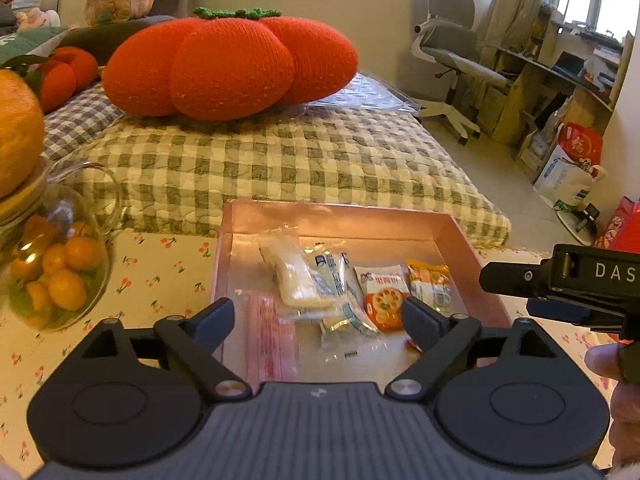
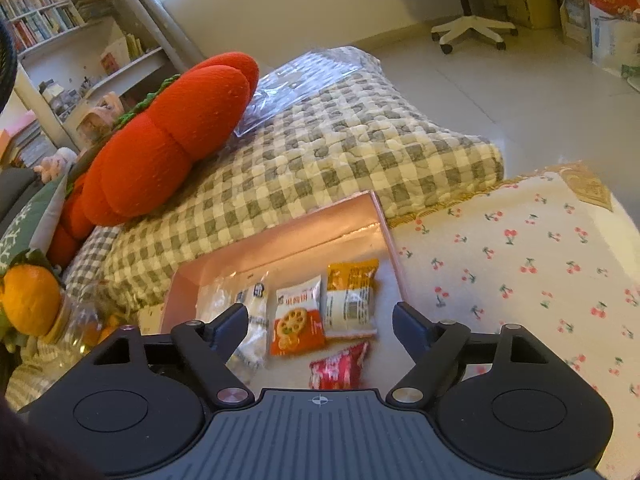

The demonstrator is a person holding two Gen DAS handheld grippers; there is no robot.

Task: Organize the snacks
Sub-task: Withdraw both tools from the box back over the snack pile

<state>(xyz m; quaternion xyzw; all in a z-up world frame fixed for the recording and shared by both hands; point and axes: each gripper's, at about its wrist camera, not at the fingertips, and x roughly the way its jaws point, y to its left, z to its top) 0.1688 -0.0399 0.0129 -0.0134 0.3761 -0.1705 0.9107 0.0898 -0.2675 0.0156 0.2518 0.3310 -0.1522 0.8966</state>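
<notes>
A pink tray [image 1: 344, 216] on the cherry-print cloth holds several snack packets: a clear pale packet [image 1: 296, 276], a blue-white one [image 1: 332, 276], an orange lotus-root packet [image 1: 384, 296] and a yellow packet [image 1: 430, 282]. A pink-red packet [image 1: 272, 336] lies at the tray's near left. My left gripper [image 1: 318, 320] is open and empty above the tray's near edge. My right gripper [image 2: 318, 326] is open and empty over the same tray [image 2: 280, 236], above the lotus-root packet [image 2: 298, 320], the yellow packet [image 2: 350, 298] and a red packet [image 2: 340, 366]. It also shows in the left wrist view [image 1: 532, 280].
A glass jar of small oranges [image 1: 52, 272] stands left of the tray. A checked quilt [image 1: 280, 160] with a big red knitted pumpkin cushion [image 1: 232, 64] lies behind. The cherry-print cloth [image 2: 520, 264] spreads right of the tray. An office chair [image 1: 452, 52] stands beyond.
</notes>
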